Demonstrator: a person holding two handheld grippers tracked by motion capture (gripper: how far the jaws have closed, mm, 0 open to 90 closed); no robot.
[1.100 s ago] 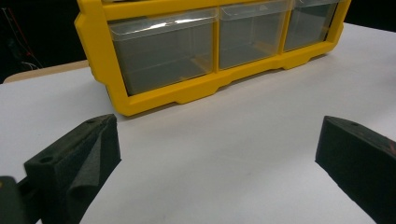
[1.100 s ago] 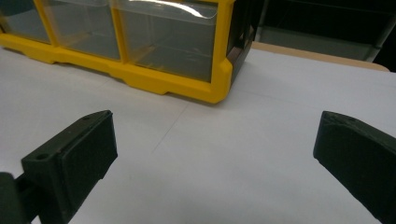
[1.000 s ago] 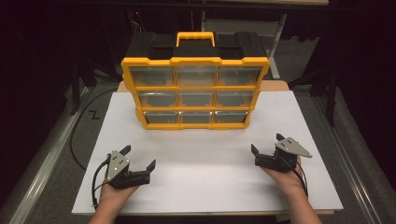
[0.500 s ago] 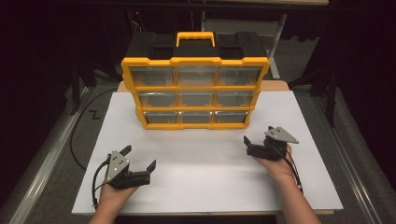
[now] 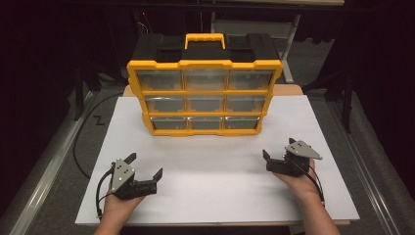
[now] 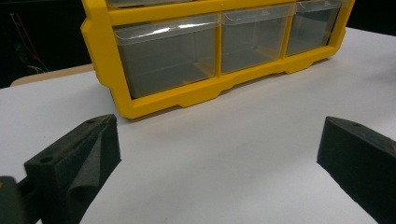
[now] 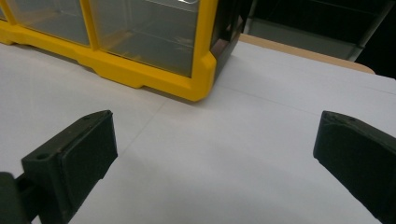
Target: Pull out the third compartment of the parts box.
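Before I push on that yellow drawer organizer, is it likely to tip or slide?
The yellow drawer organizer stands upright on a narrow base, tall for its depth, so a high push would probably tip it backward. Its drawers look empty, so it is likely light and might skid on the smooth white table surface. Its frame looks like rigid plastic, and should not flex.

Yellow nine-drawer organizer point(image 5: 204, 97) stands upright mid-table at the far side; sole obstacle on the white tabletop point(image 5: 215, 169). Bare surface in front of it, between left gripper point(image 5: 144, 166) and right gripper point(image 5: 278, 152). Bare strips beside the organizer, left and right. All clear drawers point(image 6: 167, 51) closed, flush with the frame.
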